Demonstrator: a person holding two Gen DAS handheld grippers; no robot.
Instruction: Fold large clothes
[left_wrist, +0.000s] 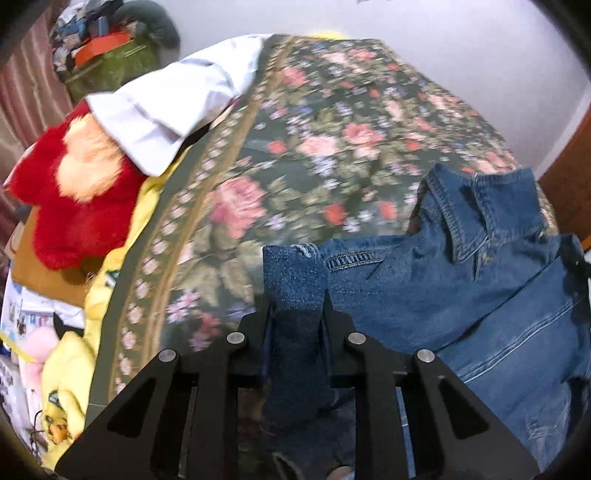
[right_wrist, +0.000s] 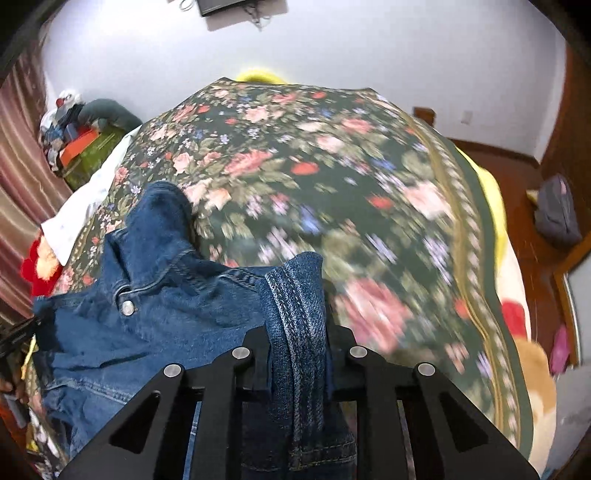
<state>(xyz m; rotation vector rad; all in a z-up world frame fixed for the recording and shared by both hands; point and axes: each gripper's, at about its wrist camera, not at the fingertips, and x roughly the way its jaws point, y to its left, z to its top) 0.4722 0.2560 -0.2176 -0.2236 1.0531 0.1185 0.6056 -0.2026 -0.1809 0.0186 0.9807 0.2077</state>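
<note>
A blue denim jacket (left_wrist: 461, 288) hangs between my two grippers above a bed with a dark floral bedspread (left_wrist: 314, 147). My left gripper (left_wrist: 295, 295) is shut on one edge of the jacket, with denim bunched between its jaws. My right gripper (right_wrist: 297, 306) is shut on the other edge of the jacket (right_wrist: 155, 310), a stitched hem running between its jaws. The collar and a metal button (right_wrist: 127, 307) show in the right wrist view. The bedspread (right_wrist: 332, 184) is blurred by motion.
A red plush toy (left_wrist: 74, 206) and a white pillow (left_wrist: 173, 99) lie at the bed's left side. Yellow cloth (left_wrist: 66, 391) hangs at the left edge. A cluttered green box (left_wrist: 110, 66) stands by the curtain. A grey bag (right_wrist: 557, 214) sits on the wooden floor.
</note>
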